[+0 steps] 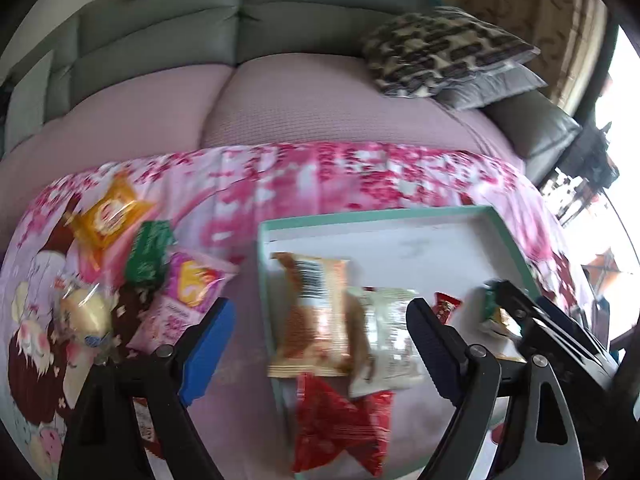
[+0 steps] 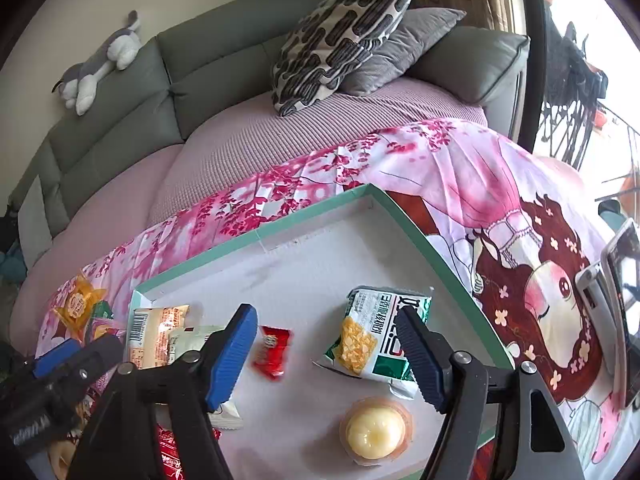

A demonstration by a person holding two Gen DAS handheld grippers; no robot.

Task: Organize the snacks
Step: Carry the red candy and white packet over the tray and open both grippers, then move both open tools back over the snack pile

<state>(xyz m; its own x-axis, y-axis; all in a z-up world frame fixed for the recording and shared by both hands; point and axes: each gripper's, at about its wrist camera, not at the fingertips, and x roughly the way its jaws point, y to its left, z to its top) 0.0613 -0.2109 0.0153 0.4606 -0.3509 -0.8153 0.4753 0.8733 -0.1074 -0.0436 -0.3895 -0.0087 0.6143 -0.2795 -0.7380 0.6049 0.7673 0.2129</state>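
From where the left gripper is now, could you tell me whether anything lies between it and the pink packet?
Nothing visible does: the left gripper is open and the pink packet lies just beyond its blue finger.

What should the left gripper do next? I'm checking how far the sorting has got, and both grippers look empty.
Probably swing the open left gripper left toward the loose pile on the pink cloth, perhaps the green packet. Several snacks already lie in the teal-rimmed tray, while that pile sits outside it.
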